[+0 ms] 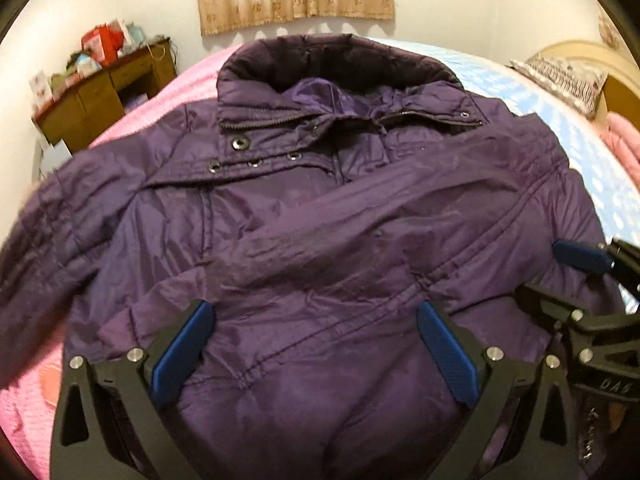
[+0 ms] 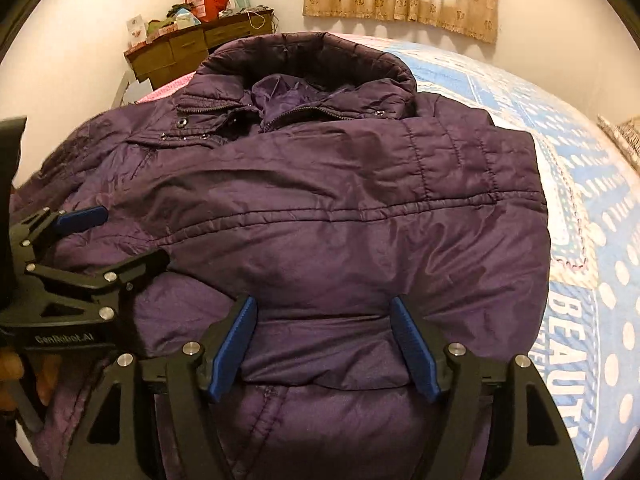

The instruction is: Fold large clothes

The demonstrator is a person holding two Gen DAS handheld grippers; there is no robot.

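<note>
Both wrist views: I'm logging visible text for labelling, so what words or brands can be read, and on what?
"GenRobot.AI": on the left tool body.
"BEAUTY": on the blue bedsheet; the smaller line beside it is unreadable.
"DAS": on the right tool body, partly cut off.
Boxes on the wooden desk: too small.

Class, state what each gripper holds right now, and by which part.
Nothing is held: the left gripper and right gripper both stand open over the purple jacket.

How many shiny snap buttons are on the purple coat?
5 in the left view: four below the collar's left side, one on its right. Folds of the purple coat may hide more.
</note>
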